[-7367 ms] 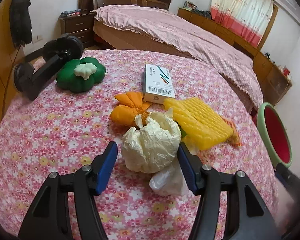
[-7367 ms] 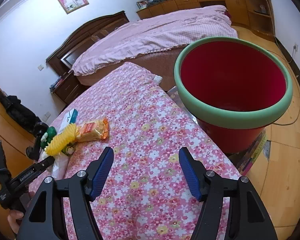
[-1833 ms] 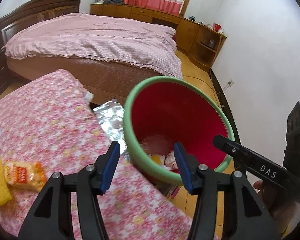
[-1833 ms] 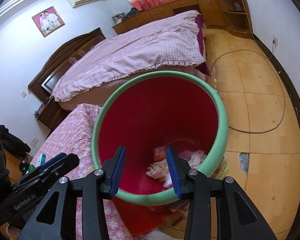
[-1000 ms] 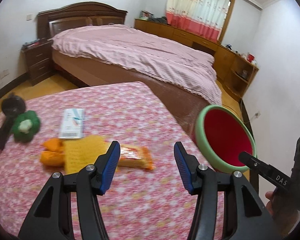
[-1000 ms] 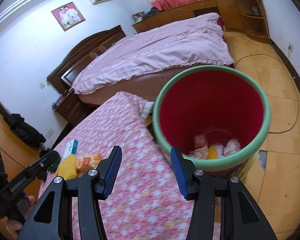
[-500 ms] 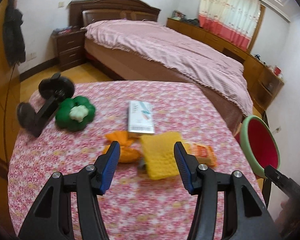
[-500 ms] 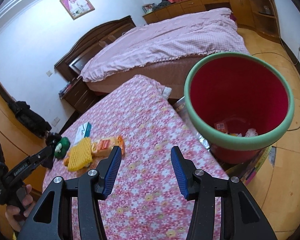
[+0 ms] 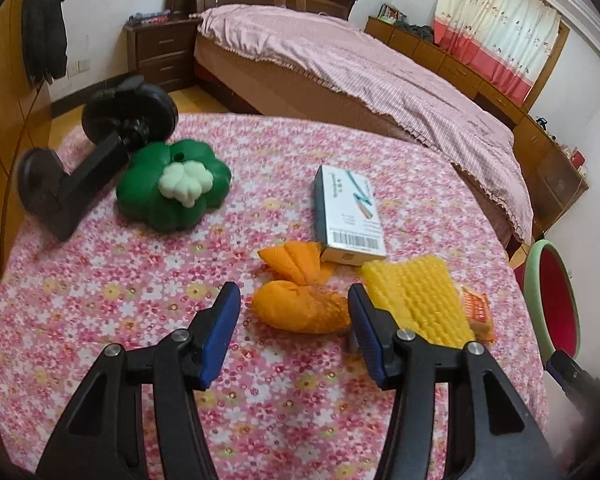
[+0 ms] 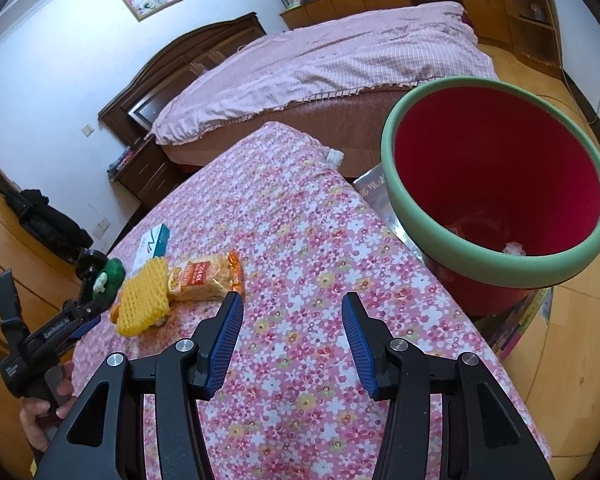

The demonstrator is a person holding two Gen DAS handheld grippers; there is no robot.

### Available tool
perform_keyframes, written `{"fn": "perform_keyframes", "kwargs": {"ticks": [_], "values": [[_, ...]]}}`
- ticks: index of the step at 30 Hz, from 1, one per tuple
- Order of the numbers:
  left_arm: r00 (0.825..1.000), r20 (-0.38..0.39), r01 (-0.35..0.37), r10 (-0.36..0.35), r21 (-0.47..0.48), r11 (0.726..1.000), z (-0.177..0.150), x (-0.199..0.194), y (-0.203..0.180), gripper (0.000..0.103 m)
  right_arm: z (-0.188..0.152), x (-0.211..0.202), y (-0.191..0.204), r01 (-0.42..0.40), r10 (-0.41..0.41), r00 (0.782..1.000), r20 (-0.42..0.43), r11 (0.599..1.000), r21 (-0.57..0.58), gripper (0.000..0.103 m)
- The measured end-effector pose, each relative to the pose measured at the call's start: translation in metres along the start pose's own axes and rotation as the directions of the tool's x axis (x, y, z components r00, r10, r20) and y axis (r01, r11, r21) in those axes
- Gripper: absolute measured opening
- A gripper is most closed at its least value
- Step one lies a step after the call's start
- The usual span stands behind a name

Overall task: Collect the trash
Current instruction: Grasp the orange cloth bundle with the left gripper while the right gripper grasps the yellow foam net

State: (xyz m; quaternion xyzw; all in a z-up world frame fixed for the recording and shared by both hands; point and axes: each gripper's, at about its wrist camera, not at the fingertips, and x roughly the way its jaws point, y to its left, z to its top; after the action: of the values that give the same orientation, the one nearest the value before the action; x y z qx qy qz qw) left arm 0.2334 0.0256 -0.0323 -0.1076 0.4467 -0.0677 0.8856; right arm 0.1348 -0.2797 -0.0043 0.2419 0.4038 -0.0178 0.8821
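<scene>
The left gripper [image 9: 294, 330] is hanging half open and empty, its jaws framing the orange bag [image 9: 300, 308], probably to pick it next. Beside the bag are lying the yellow foam [image 9: 416, 300], a snack pack [image 9: 476, 310] and, farther, a box [image 9: 348, 216]. The right gripper [image 10: 292, 340] is also staying half open and empty over the cloth [image 10: 300, 240]. Beyond the table edge, the red bin [image 10: 420, 224] is holding a few scraps at its bottom

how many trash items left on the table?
4, if the box counts: orange mesh bag ahead of the left tool; yellow foam net right of it; snack packet at the net's far side; white-teal box behind. More may hide under the net.
</scene>
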Motion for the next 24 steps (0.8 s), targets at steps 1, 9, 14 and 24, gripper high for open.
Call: {"fn": "perform_keyframes", "kwargs": {"ticks": [1, 9, 14, 24], "values": [[1.000, -0.008, 0.001, -0.001, -0.005, 1.000, -0.001, 0.004, 0.001, 0.056, 0.000, 0.002, 0.000, 0.001, -0.001, 1.000, -0.004, 1.000, 0.002, 0.053], [0.999, -0.030, 0.021, -0.023, -0.040, 0.999, -0.006, 0.023, 0.004, 0.056, -0.001, 0.015, -0.004, 0.007, -0.007, 1.000, -0.025, 1.000, 0.015, 0.053], [0.999, -0.015, 0.045, -0.046, -0.028, 0.999, -0.009, 0.023, 0.002, 0.045, -0.003, 0.021, -0.004, 0.010, -0.010, 0.999, -0.042, 1.000, 0.014, 0.053], [0.996, 0.029, 0.081, -0.080, -0.046, 0.996, -0.010, -0.002, 0.013, 0.019, -0.004, 0.026, 0.024, -0.010, 0.008, 0.999, -0.053, 0.999, -0.038, 0.053]]}}
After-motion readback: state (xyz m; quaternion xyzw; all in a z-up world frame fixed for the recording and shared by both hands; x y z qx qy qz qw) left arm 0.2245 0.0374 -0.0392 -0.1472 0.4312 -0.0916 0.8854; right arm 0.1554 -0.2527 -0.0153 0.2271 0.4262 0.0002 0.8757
